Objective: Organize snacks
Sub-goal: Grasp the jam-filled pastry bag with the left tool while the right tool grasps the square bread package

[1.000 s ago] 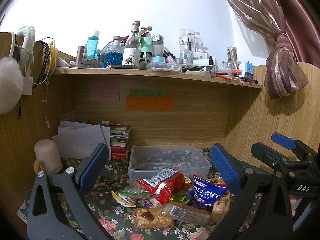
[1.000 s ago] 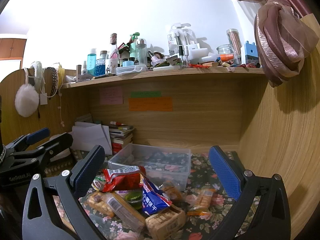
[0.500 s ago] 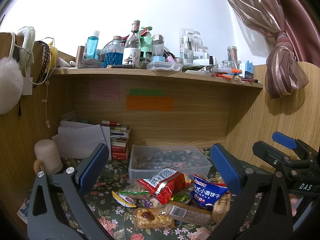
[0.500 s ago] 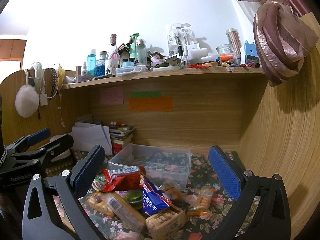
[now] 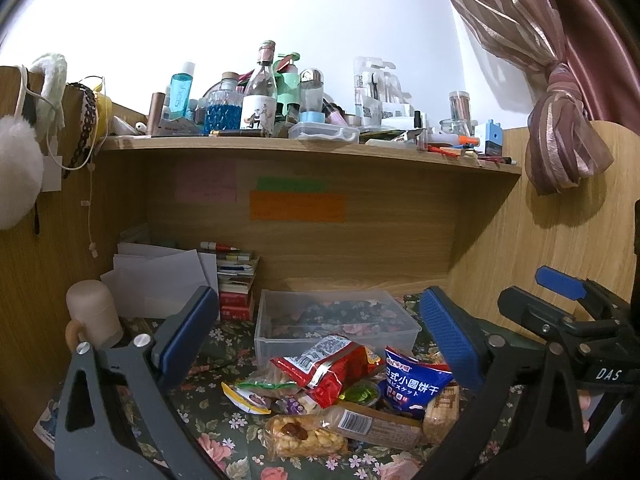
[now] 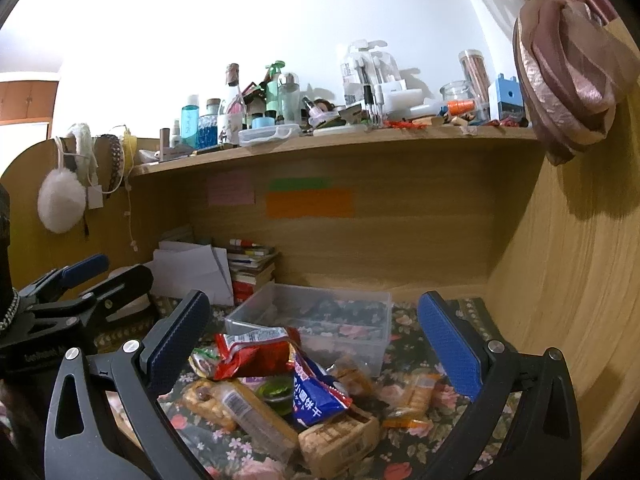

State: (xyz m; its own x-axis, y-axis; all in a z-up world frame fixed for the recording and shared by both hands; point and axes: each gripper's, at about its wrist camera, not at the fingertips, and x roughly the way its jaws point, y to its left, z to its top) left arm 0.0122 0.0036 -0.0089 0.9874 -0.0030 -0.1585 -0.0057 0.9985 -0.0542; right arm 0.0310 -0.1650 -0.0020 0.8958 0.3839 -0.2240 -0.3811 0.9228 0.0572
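A pile of snack packets lies on the floral cloth in front of a clear plastic box [image 5: 336,320] [image 6: 320,316]: a red bag [image 5: 324,368] [image 6: 252,352], a blue biscuit bag [image 5: 412,384] [image 6: 316,392], a nut packet [image 5: 304,436], a long bar [image 5: 372,424] and a cracker pack [image 6: 340,436]. The box holds no snacks. My left gripper [image 5: 316,336] is open and empty above the pile. My right gripper [image 6: 312,340] is open and empty above the pile, to the right of the left one.
The desk nook has wooden walls left, back and right. Papers [image 5: 160,276] and stacked books [image 5: 236,280] stand at the back left, with a beige cup [image 5: 90,312]. A cluttered shelf [image 5: 304,144] of bottles runs overhead. A tied curtain [image 5: 560,128] hangs at the right.
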